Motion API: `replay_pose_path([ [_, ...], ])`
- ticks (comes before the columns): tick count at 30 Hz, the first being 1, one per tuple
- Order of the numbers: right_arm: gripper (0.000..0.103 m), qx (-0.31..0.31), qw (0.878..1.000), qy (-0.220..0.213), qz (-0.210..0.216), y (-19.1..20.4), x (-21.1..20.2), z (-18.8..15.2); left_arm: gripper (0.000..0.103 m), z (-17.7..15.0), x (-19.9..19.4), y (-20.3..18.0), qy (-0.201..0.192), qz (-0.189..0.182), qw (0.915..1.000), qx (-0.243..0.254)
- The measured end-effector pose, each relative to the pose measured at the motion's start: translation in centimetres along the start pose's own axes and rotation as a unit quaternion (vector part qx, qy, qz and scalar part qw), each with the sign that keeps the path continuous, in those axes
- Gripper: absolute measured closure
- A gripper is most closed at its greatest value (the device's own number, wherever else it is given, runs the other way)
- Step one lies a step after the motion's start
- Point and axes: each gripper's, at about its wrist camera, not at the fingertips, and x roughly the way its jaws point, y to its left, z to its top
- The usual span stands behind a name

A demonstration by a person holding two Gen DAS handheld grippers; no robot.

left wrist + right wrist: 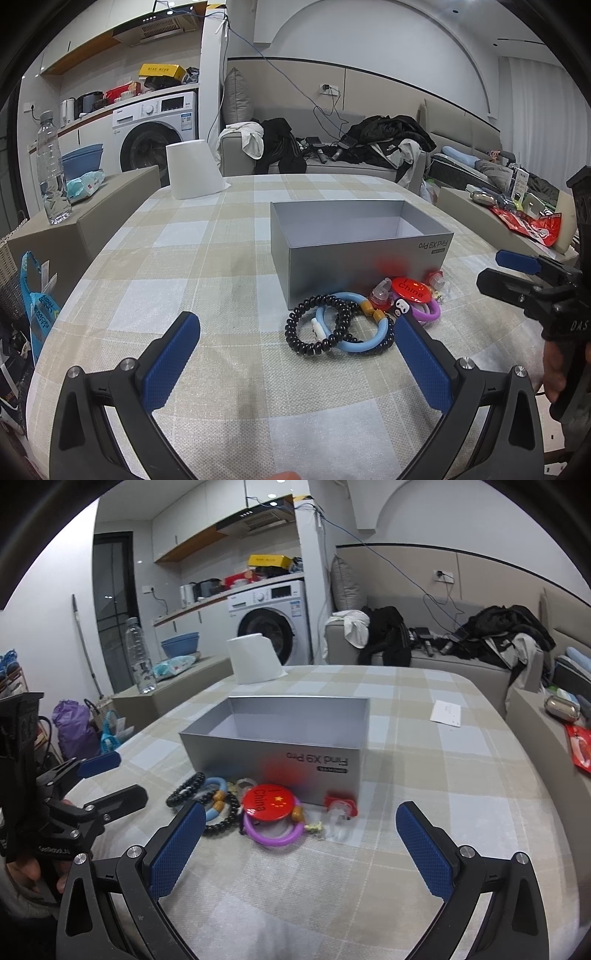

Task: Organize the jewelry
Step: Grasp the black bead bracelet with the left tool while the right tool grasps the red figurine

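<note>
Jewelry cluster: a heap lying ahead of both grippers, touching the near wall of the grey box [354,236]

- Black bead bracelet [317,328]: ahead of the left gripper [295,358], nearer its right finger; interlinked with the light-blue ring [354,321]. Judged light, limp on its cord, beads smooth and apt to roll; best pinched across one strand at the free near edge
- Light-blue ring: stiff-looking tube with amber beads, overlapped by the black strands; likely to drag them along if lifted first
- Red round badge [269,799]: ahead of the right gripper [301,843], resting over the purple ring [271,834]; flat, glossy, judged slippery, edge grip only
- Purple ring: nearest the right gripper, looks soft and light; an easy first pick at its near arc
- Clear and red plastic charms [340,812]: beside the badge, small, possibly brittle

Grippers: both stand wide apart and empty, low over the checked tablecloth [221,258]

Surroundings: box open and empty, beyond the heap; white paper roll [192,170] well beyond it; paper slip [447,712] far ahead to the right of the right gripper

Obstruction: tangling of the pieces; box wall close behind limits approach from beyond
</note>
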Motion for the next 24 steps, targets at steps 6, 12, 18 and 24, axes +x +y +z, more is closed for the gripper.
replay_pose_path([
  [6,0.012,0.033,0.998,0.060,-0.010,-1.5,1.3,0.7,0.001,0.9,1.0,0.5,0.030,-0.012,0.9994,-0.015],
  [12,0.047,0.049,0.991,0.127,0.000,-2.2,3.8,0.3,0.004,1.3,2.2,-0.6,0.054,-0.019,0.9982,0.016],
  [18,0.063,0.056,0.989,0.136,-0.009,-2.5,4.5,0.4,0.020,0.8,2.0,-0.6,0.069,-0.037,0.9967,0.021],
  [24,0.067,0.052,0.987,0.149,-0.016,-2.0,5.9,0.6,0.026,0.9,1.6,-0.6,0.062,-0.059,0.9960,0.027],
])
